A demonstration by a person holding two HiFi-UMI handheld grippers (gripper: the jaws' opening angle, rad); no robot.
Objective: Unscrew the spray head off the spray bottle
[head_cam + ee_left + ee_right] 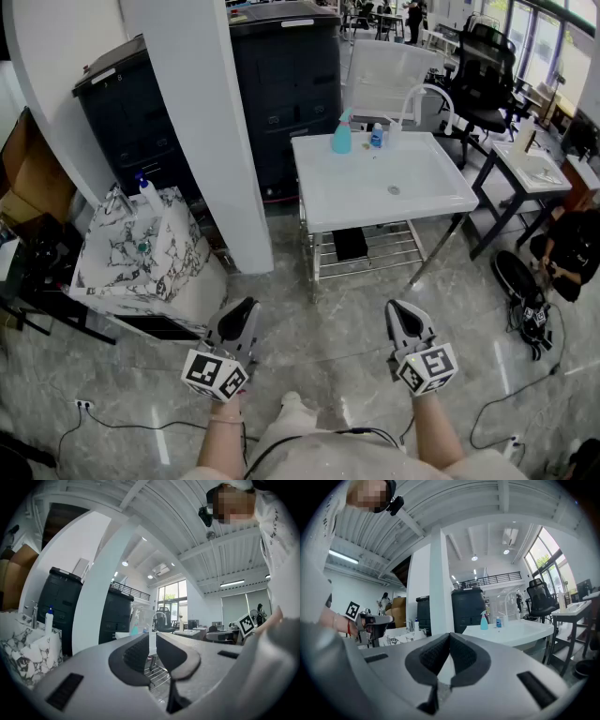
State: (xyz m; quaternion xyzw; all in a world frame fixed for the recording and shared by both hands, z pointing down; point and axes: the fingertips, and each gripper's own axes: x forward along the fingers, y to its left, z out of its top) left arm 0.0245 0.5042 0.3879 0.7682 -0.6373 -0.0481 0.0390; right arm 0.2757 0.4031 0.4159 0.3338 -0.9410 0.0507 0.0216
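Note:
A teal spray bottle (342, 136) with its spray head on stands upright at the back edge of the white sink table (412, 202), beside a small blue bottle (376, 136) and a faucet. It also shows far off in the right gripper view (483, 621) and faintly in the left gripper view (135, 630). Both grippers hang low over the floor, well short of the table. My left gripper (237, 319) (152, 641) has a narrow gap between its jaws, with nothing in it. My right gripper (403, 317) (450, 638) is shut and empty.
A wide white column (206, 122) rises left of the table, with black cabinets (281, 84) behind it. A marble-patterned basin unit (141, 253) with a white bottle (150, 192) stands at the left. At the right are an office chair (487, 75), a second table (534, 169), a crouching person (572, 248) and floor cables.

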